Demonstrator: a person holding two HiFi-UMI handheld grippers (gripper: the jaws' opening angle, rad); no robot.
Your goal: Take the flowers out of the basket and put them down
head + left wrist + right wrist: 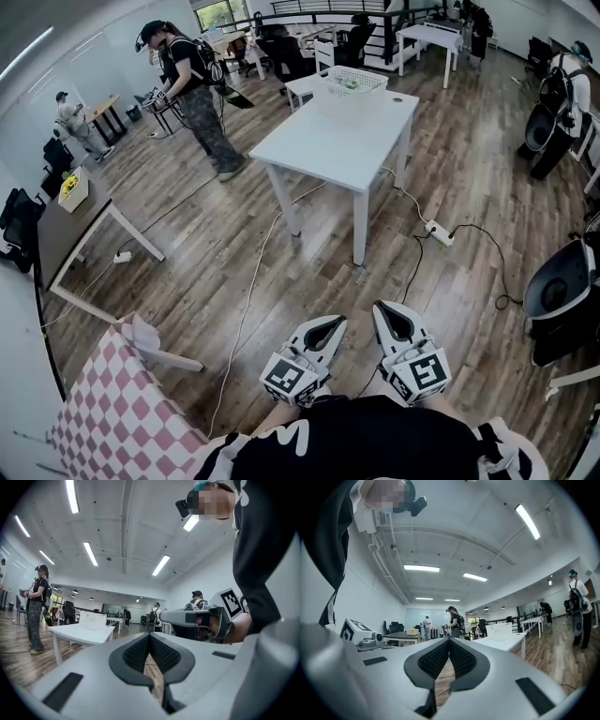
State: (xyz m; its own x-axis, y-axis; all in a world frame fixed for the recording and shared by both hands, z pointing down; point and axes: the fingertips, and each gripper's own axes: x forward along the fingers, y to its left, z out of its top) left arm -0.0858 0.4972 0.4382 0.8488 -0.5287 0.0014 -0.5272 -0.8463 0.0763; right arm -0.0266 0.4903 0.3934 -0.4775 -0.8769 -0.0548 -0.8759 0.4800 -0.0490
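Note:
A white mesh basket (pixel 352 82) stands at the far end of a white table (pixel 328 141) across the room; something green shows inside it, too small to make out. The left gripper view shows the same basket (pixel 92 619), and in the right gripper view it (pixel 502 630) is small and distant. My left gripper (pixel 328 325) and right gripper (pixel 394 314) are held side by side close to my body, well short of the table. Both are shut with nothing between the pads (pixel 159 651) (pixel 461 658).
A table with a pink checked cloth (pixel 112 412) is at my near left, with a dark table (pixel 56 230) beyond it. A power strip (pixel 439 232) and cables lie on the wooden floor by the white table. A person (pixel 192 89) stands left of it. A chair (pixel 562 286) is at right.

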